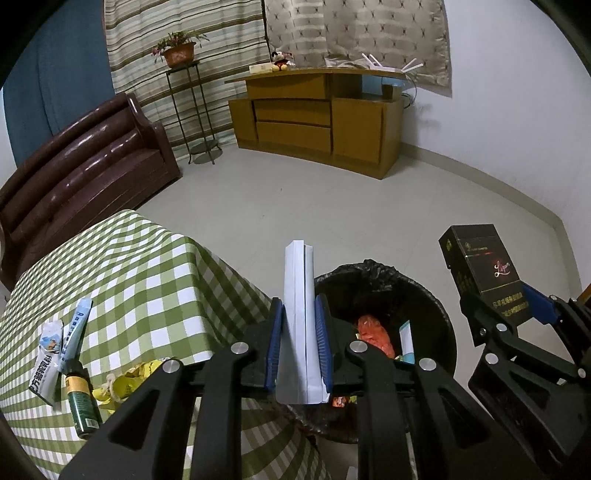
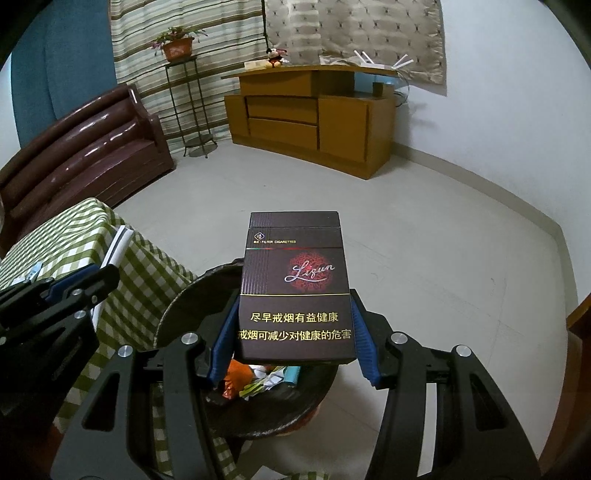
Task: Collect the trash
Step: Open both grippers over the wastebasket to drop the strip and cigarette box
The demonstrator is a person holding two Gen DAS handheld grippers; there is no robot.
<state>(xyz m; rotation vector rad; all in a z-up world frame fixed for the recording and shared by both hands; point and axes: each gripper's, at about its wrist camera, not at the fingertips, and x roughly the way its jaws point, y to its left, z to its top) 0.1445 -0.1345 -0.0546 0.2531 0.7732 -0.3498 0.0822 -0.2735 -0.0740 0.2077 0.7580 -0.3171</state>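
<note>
Left tool [image 1: 300, 341] clamps a white box [image 1: 298, 295], right tool [image 2: 295, 339] a cigarette pack [image 2: 295, 280], over the bin [image 1: 436, 314].

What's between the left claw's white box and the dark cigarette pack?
In the left wrist view, the trash bin opening lies between the white box and cigarette pack.

Left hand-held gripper [image 1: 300, 343] angled downward, jaws nearly closed, right hand-held gripper [image 2: 295, 345] alongside, jaws half-spread

Brown sofa [image 1: 85, 162], potted plant [image 1: 177, 50] on stand, wooden cabinet [image 1: 317, 122], striped curtain [image 1: 155, 22].
</note>
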